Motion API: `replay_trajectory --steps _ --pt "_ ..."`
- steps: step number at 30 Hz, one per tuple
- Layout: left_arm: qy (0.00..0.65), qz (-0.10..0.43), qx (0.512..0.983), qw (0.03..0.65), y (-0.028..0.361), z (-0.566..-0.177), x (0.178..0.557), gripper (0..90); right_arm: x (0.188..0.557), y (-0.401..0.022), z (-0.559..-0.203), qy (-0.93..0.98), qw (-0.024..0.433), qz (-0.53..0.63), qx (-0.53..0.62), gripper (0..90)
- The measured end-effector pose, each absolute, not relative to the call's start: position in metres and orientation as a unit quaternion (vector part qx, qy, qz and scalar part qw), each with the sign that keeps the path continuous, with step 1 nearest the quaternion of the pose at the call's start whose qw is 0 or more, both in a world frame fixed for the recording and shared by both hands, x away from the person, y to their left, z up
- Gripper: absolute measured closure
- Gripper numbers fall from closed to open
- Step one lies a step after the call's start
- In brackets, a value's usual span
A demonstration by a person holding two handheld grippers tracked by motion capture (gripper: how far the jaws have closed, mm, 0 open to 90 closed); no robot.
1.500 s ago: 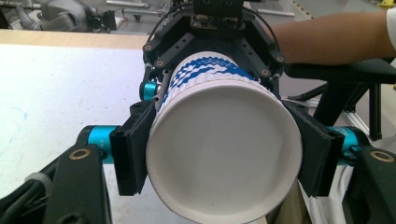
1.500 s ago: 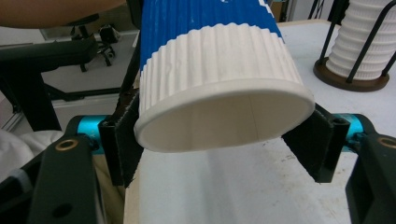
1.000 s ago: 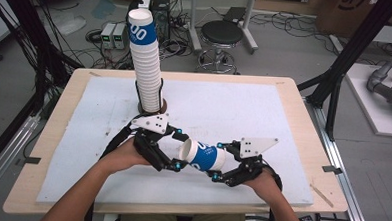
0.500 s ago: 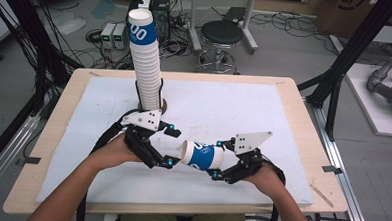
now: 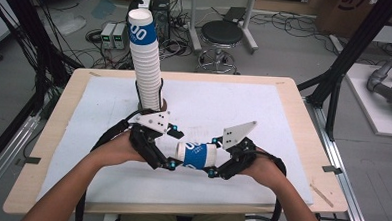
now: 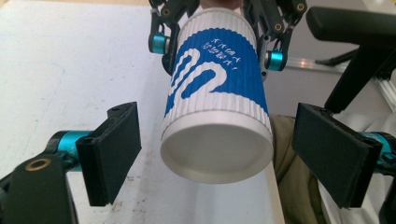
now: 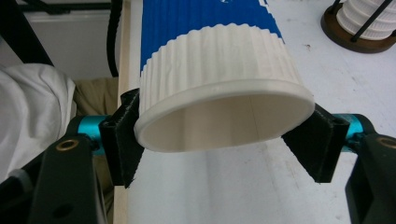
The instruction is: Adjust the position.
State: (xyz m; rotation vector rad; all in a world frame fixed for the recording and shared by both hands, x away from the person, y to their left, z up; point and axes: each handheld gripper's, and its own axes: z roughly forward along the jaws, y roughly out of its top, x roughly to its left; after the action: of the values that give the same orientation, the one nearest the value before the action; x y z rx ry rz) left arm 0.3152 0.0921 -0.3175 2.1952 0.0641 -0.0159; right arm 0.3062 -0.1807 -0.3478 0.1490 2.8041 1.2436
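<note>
So the setup is a light wooden table [image 5: 52, 149] with a white mat [image 5: 234, 112] over most of it, sitting in a workshop-type room with cables all over the grey floor and a round black stool [image 5: 222, 34] behind. At the table's back left there's a tall stack of cups [image 5: 145, 63] in a dark round holder.

Left gripper [image 5: 166, 148]: jaws spread wide either side of the cup's closed bottom, pads clear of it. The cup [image 5: 196, 155], white ribbed paper with a blue logo, hangs sideways above the mat between both grippers. Right gripper [image 5: 210, 162]: jaws pinching the cup near its open rim.
</note>
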Motion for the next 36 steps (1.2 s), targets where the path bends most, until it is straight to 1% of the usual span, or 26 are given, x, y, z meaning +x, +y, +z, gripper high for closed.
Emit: replay_trajectory --steps 8,14,17,20,28,36 --pt "0.014 -0.005 0.912 0.409 0.079 -0.316 0.316 16.4 0.307 -0.172 -0.341 0.927 0.040 0.372 0.039 27.4" --pt "0.010 -0.010 0.923 0.385 0.069 -0.317 0.318 17.7 0.307 -0.168 -0.336 0.932 0.041 0.358 0.036 27.4" --pt "0.003 -0.002 0.930 0.367 0.064 -0.314 0.318 18.1 0.307 -0.166 -0.335 0.935 0.041 0.350 0.034 27.4" --pt "-0.001 -0.006 0.932 0.363 0.060 -0.312 0.319 18.6 0.307 -0.163 -0.334 0.938 0.039 0.342 0.033 27.3" --pt "0.006 -0.017 0.942 0.334 0.051 -0.322 0.320 19.0 0.306 -0.157 -0.334 0.947 0.037 0.319 0.025 27.3" --pt "0.002 -0.026 0.949 0.314 0.047 -0.326 0.320 22.8 0.307 -0.153 -0.334 0.950 0.036 0.311 0.021 27.3"
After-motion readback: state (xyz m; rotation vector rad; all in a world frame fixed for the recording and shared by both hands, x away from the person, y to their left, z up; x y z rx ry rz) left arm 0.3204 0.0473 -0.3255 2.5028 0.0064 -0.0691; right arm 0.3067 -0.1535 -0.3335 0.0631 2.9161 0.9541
